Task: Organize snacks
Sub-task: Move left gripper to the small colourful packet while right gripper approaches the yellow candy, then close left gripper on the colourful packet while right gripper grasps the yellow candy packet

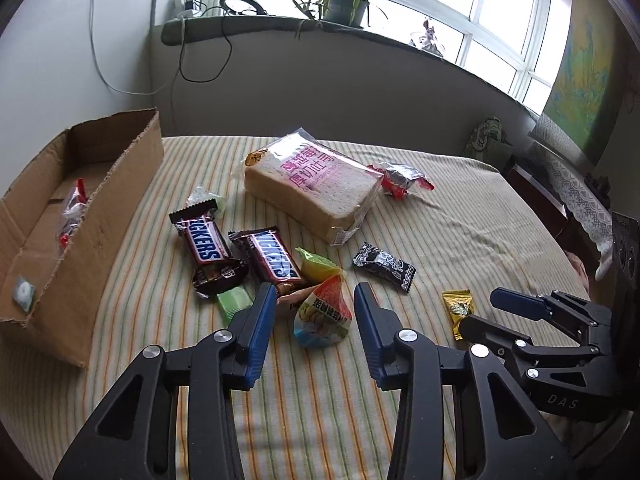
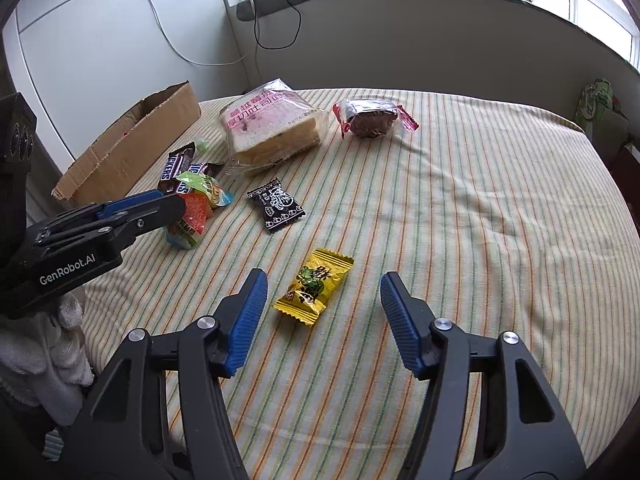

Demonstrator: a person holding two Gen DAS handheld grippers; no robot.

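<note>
Presently, left gripper: jaws apart, blue pads either side of a multicoloured triangular pouch lying on the bed; a gap shows on each side, pads not pressing it. Right gripper: jaws wide apart, a yellow candy packet lying flat between them, untouched.

Items nearest the left jaws: a small yellow-green pouch just behind the triangular pouch; a green wrapper beside the left pad; two Snickers bars side by side, partly overlapping a dark brown wrapper.

Items further out: a black-and-white candy packet between the pile and the yellow candy packet, apart from both; a bagged loaf of sliced bread with pink print, towards the far edge of the bed; a red-and-clear wrapped dark cake just right of the loaf; a pale green wrapper behind the Snickers bars.

Container: an open cardboard box at the left edge of the bed, holding one red-and-clear wrapped snack.

Support: bed with a striped cover, cream with orange and green lines.

Surroundings: windowsill with a potted plant, cables hanging down the wall below.
</note>
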